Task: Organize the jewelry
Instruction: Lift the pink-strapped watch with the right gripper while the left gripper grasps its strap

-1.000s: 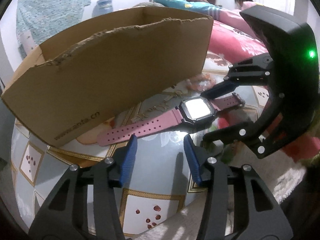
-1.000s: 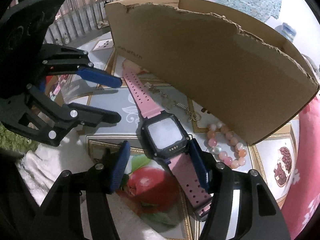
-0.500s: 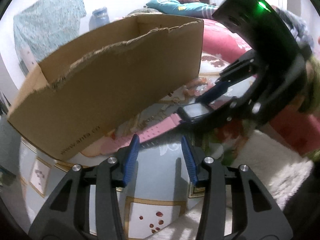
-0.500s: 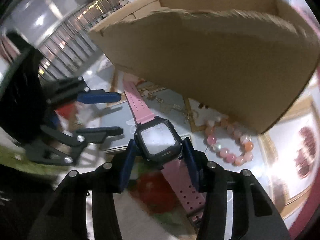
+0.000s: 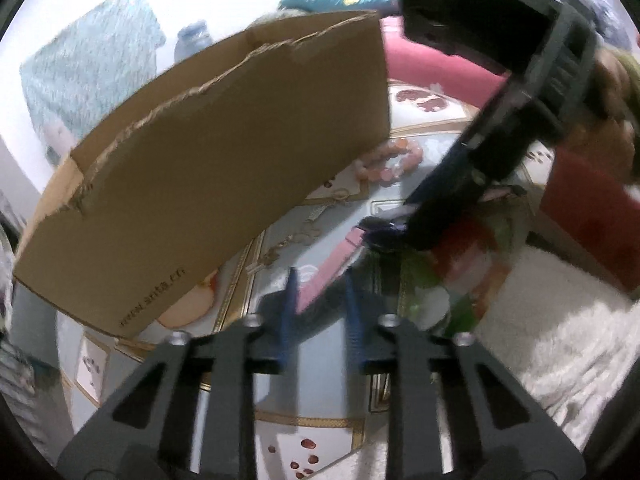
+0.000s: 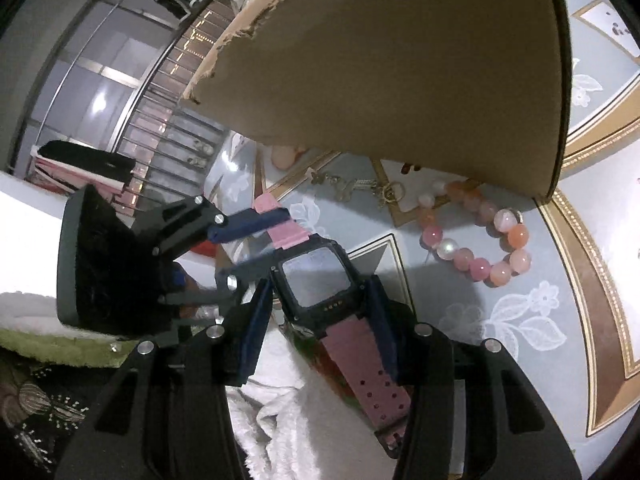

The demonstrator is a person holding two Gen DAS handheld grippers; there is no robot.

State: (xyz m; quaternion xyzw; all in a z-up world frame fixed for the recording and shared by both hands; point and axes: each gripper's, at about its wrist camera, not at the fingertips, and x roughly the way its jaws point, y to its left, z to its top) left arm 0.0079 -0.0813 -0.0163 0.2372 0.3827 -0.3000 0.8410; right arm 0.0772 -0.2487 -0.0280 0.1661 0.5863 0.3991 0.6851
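Right fingers: I am seeing the right gripper (image 6: pixel 318 320) clamping the black case of the watch (image 6: pixel 316 276), one blue pad pressing on each side of the case.
Right fingers, from the other camera: I am seeing the right gripper (image 5: pixel 404 220) coming in from the upper right, with the person's hand (image 5: pixel 612 92) wrapping its black body; the picture is blurring there.
Left fingers: the left gripper (image 5: pixel 320 296) is closing, and I am seeing the far pink strap (image 5: pixel 324 276) passing between its blue pads. I cannot tell whether the pads are pressing on the strap yet.
Left fingers, from the other camera: I am seeing the left gripper (image 6: pixel 260 240) reaching in from the left, one finger lying above the strap and one below it, just beside the case.
Watch: it is sitting at the table's near edge, the near strap pointing back between the right fingers, over the white fluffy cloth (image 6: pixel 280 420).
Chain: a gold chain (image 6: pixel 356 184) is lying just in front of the cardboard box (image 6: pixel 400 60).
Beads: a pink and orange bead bracelet (image 6: pixel 480 236) is lying near the box corner, apart from the watch.
Table: the patterned table (image 6: pixel 540 312) is carrying all of these.
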